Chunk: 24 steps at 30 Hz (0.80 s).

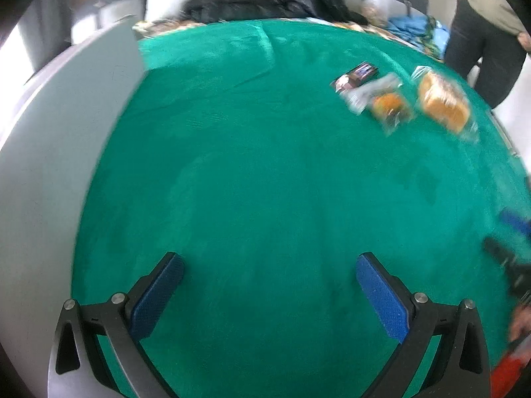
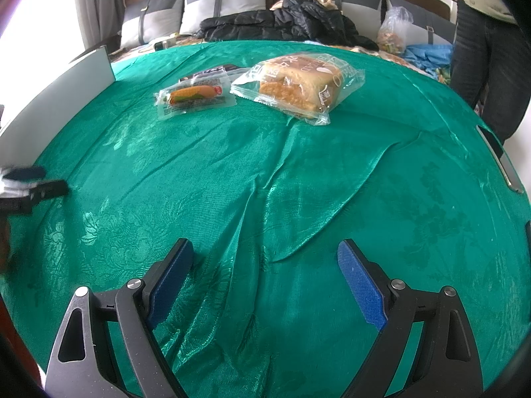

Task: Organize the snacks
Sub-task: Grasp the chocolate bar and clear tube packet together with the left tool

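Note:
Three wrapped snacks lie together on the green cloth (image 2: 298, 199). A big bagged bread loaf (image 2: 295, 84) (image 1: 443, 102) is on the right, a clear pack with an orange sausage bun (image 2: 194, 98) (image 1: 388, 102) to its left, and a dark wrapper (image 2: 212, 72) (image 1: 356, 76) behind that. My right gripper (image 2: 265, 262) is open over wrinkled cloth, well short of the snacks. My left gripper (image 1: 270, 275) is open over bare cloth, with the snacks far off at upper right. Nothing is between either pair of blue pads.
A white board (image 2: 59, 99) (image 1: 66, 132) stands along the cloth's left side. Behind are grey pillows (image 2: 225, 0), a black jacket (image 2: 292, 20) and a plastic bag (image 2: 395, 30). A person (image 2: 481, 33) stands at the right edge. The other gripper shows blurred at the left edge (image 2: 30, 182).

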Motion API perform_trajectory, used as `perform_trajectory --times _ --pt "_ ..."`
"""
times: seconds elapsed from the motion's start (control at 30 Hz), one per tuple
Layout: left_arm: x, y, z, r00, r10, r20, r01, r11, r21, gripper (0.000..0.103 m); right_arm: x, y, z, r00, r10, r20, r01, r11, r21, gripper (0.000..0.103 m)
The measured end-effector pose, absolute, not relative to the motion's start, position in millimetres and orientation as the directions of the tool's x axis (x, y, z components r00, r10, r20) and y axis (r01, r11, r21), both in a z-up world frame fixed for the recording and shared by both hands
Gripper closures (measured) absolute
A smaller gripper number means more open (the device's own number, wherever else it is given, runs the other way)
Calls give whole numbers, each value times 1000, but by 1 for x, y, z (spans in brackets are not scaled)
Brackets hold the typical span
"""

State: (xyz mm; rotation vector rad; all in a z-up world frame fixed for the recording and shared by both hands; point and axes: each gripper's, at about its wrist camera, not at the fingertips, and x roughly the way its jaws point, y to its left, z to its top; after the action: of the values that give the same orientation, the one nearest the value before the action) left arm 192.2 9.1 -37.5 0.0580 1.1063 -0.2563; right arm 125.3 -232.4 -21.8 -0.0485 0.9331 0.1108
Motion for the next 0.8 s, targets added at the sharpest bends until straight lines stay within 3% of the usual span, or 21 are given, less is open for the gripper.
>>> perform_trajectory --times 0.1,0.2,0.43,0.5,0.53,0.57,0.6,0.63,0.8 --pt "239 -19 -9 445 -242 -862 266 955 -131 4 125 -232 -21 590 74 -804 -116 993 7 12" --pt "287 -61 3 443 -249 -861 323 941 -106 4 125 -232 -22 590 73 -804 -115 993 6 12" --pt "360 -157 -37 373 -77 -925 428 898 98 4 124 -233 -21 590 74 -804 -115 993 6 12" --pt "371 -153 -46 340 -88 -936 383 922 53 6 124 -233 -21 590 74 -804 -115 993 7 12" --pt "374 -144 -48 328 -122 -937 334 943 -6 11 124 -232 -21 590 74 -804 -115 993 7 12" --pt "375 -135 -45 359 -140 -923 287 957 -33 28 124 -233 -21 590 74 -804 -115 993 6 12" --pt "375 -130 -42 376 -153 -914 258 964 -56 53 124 -232 -21 590 74 -804 -115 993 6 12" --pt "373 -122 -40 387 -140 -911 233 971 -51 62 124 -232 -21 591 73 -804 -115 993 6 12" --pt "331 -59 -40 375 -191 -907 91 981 -169 63 126 -229 -22 586 72 -807 -118 993 3 10"
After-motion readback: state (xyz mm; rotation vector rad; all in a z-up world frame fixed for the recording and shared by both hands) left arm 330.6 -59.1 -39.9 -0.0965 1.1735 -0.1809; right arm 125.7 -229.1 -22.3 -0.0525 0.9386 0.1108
